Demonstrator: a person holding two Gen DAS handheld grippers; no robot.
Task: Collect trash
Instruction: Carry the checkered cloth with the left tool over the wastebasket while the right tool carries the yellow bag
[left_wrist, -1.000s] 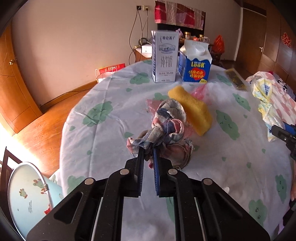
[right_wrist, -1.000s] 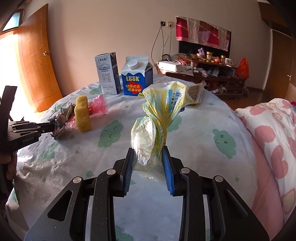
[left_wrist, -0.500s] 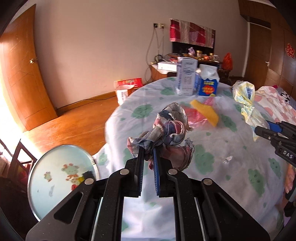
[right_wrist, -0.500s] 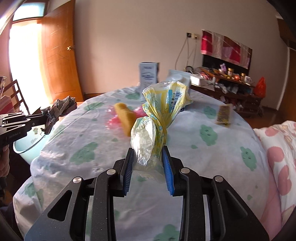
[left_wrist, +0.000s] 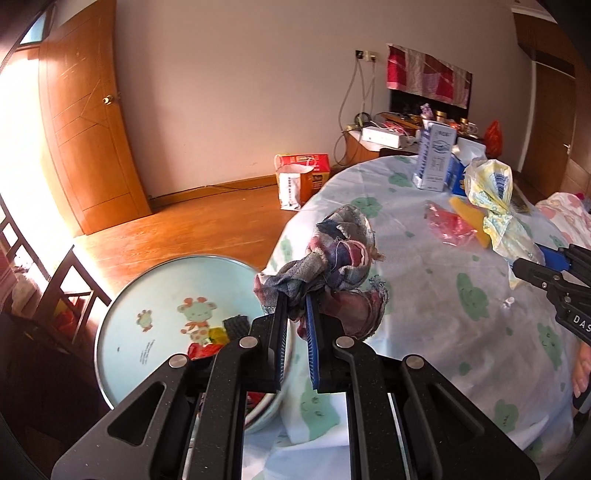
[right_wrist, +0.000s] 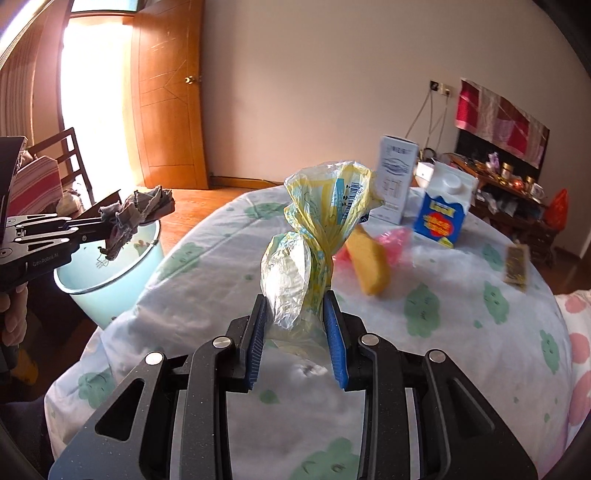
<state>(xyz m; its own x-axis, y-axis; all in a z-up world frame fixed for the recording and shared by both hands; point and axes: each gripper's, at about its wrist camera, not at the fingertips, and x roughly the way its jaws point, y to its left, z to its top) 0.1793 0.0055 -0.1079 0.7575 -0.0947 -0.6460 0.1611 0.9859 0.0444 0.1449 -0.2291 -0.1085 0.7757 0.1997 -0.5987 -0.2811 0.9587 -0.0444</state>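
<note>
My left gripper (left_wrist: 295, 301) is shut on a crumpled plaid rag (left_wrist: 332, 258) and holds it in the air at the table's edge, beside a light blue bin (left_wrist: 147, 295) on the floor. From the right wrist view the rag (right_wrist: 136, 214) hangs over the bin (right_wrist: 110, 291). My right gripper (right_wrist: 295, 299) is shut on a twisted yellow plastic bag (right_wrist: 317, 229), held above the table. The bag also shows in the left wrist view (left_wrist: 491, 199).
On the round table with a cloud-print cloth (right_wrist: 443, 332) lie a yellow sponge (right_wrist: 369, 258), pink plastic (right_wrist: 395, 240), two cartons (right_wrist: 439, 210) and a dark wrapper (right_wrist: 515, 266). The bin holds some trash (left_wrist: 207, 347). A chair (left_wrist: 55, 288) stands to the left.
Both grippers have swung left with their loads. The rag has moved off the table toward the bin. The bag stays lifted above the table.
</note>
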